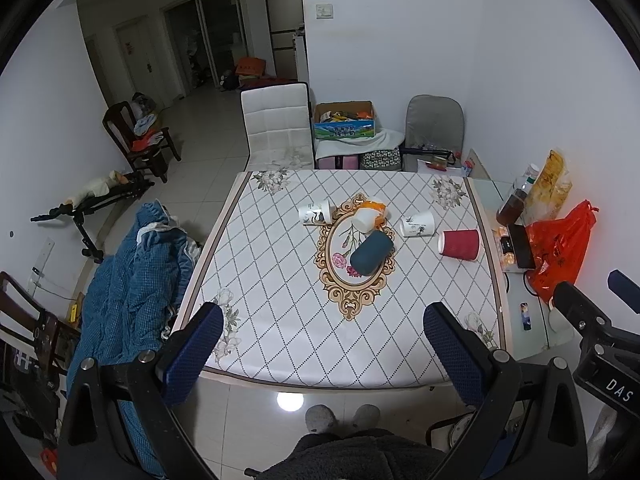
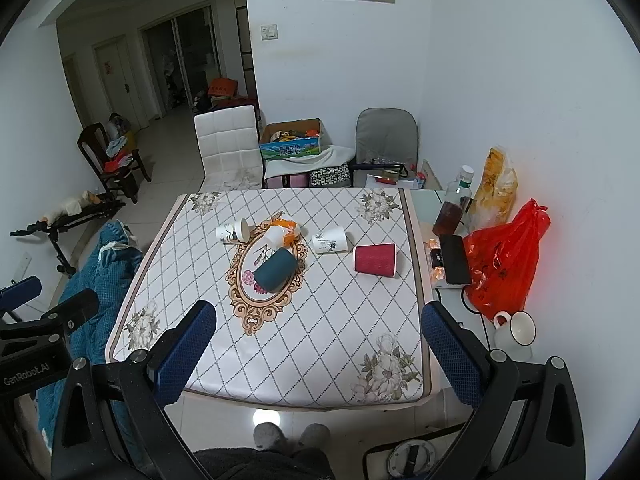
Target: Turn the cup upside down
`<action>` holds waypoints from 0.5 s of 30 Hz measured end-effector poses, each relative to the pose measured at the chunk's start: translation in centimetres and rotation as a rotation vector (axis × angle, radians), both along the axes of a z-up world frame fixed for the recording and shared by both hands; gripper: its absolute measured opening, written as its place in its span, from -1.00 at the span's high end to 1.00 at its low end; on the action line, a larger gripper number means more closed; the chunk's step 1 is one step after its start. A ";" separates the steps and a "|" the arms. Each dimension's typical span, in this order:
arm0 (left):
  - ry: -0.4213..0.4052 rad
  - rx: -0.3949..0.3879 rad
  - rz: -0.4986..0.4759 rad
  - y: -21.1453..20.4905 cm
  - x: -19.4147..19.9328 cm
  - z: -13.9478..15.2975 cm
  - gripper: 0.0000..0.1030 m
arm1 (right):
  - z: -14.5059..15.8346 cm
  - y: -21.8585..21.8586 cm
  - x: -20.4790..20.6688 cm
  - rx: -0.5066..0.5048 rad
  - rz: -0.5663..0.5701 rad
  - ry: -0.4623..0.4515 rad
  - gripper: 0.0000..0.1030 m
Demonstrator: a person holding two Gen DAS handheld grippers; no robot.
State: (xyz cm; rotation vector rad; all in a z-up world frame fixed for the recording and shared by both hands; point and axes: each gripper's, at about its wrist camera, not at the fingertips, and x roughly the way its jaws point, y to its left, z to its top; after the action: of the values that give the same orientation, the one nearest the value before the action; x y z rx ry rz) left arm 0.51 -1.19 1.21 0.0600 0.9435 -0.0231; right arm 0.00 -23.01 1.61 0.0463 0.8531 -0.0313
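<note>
- Left wrist view: the left gripper (image 1: pixel 323 354) hangs over the near edge of the tabletop (image 1: pixel 280 320) with its jaws wide apart and nothing between them.
- Five cups lie on their sides around the middle of the tabletop: a dark blue cup (image 1: pixel 371 253) on the oval pattern, an orange-and-white cup (image 1: pixel 369 214) just behind it, a white printed cup (image 1: pixel 315 213) toward the left edge, another white cup (image 1: pixel 418 224) to the right, and a red cup (image 1: pixel 459 243) near the right edge.
- Nothing stands between the jaws and the cups.
- The right gripper (image 1: pixel 600 320) shows at the right side of this view.
- Right wrist view: the right gripper (image 2: pixel 318 354) also hangs at the near edge, jaws wide and empty.
- The dark blue cup (image 2: pixel 276 269) lies at the tabletop's middle, the red cup (image 2: pixel 375 259) toward the right edge.
- Along the right edge sit a red bag (image 2: pixel 504 256), a bottle (image 2: pixel 454 204), a phone (image 2: pixel 455 259) and a white mug (image 2: pixel 516 330).
</note>
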 end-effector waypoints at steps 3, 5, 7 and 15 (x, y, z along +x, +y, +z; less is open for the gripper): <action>-0.001 -0.002 0.005 0.0 0.4 0.3 -1.00 | 0.1 -0.1 0.3 0.000 0.005 0.001 -1.00; -0.001 -0.002 0.005 0.0 0.5 0.3 -1.00 | 0.1 0.0 0.4 0.002 0.006 0.002 -1.00; -0.001 -0.002 0.001 0.1 0.0 0.1 -1.00 | 0.2 0.0 0.5 0.002 0.007 0.003 -1.00; -0.004 -0.002 0.000 0.1 0.0 0.1 -1.00 | 0.2 0.0 0.6 0.002 0.006 0.003 -1.00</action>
State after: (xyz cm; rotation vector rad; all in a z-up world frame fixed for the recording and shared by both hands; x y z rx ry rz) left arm 0.48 -1.12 1.28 0.0580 0.9399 -0.0240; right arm 0.61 -22.98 1.77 0.0457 0.8562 -0.0244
